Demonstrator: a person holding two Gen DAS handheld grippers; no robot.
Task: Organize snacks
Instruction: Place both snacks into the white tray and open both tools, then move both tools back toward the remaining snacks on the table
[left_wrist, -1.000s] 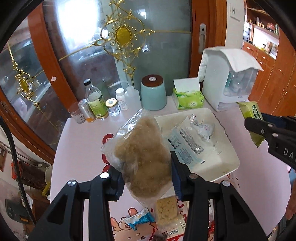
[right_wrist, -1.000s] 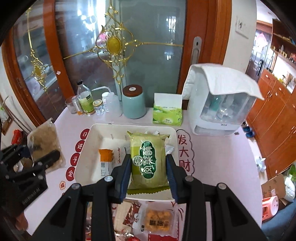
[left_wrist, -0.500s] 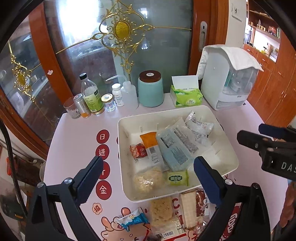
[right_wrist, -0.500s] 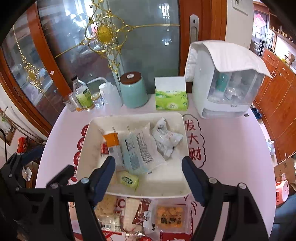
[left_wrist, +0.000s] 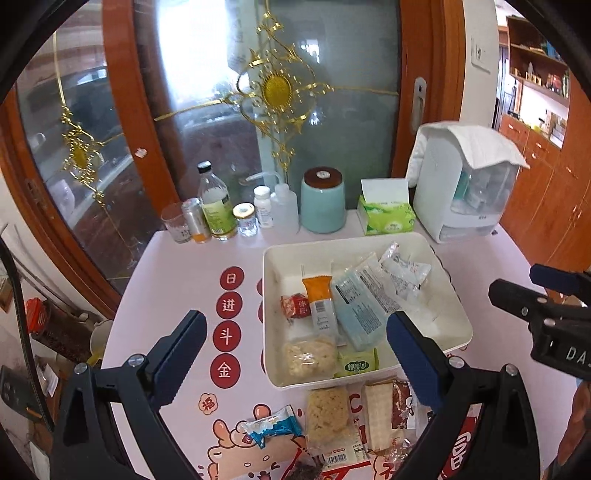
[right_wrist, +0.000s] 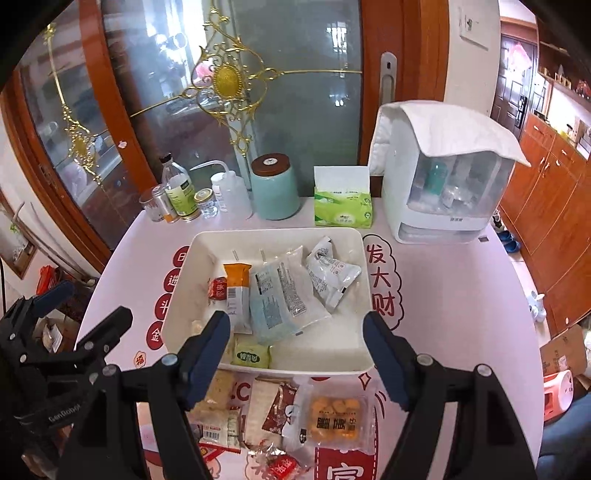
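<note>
- Left claw (left_wrist: 295, 350) spread wide, holding nothing, hanging over the tray's (left_wrist: 354, 243) near-left corner.
- Right claw (right_wrist: 295, 354) likewise spread and bare, straddling the tray's (right_wrist: 273, 232) near rim.
- Inside the tray: orange pack (left_wrist: 319, 302) beside a red candy (left_wrist: 294, 305), blue pouch (left_wrist: 358, 310) in the middle, silver pouch (left_wrist: 404, 271) toward the far right, puffed cake (left_wrist: 309, 356) and green pack (left_wrist: 356, 365) against the near wall.
- Bare tray floor along the right side and far-left corner.
- Loose on the table (left_wrist: 166, 280), just past the near rim: blue-white wrapper (left_wrist: 269, 430), rice cake (left_wrist: 328, 413), wafer (left_wrist: 378, 410), yellow-ball pack (right_wrist: 334, 419).
- Open table left of the tray, printed with red circles only.
- Lined up along the far table edge: bottles (left_wrist: 218, 206), teal jar (left_wrist: 323, 201), tissue box (left_wrist: 386, 218), white appliance (left_wrist: 469, 192).
</note>
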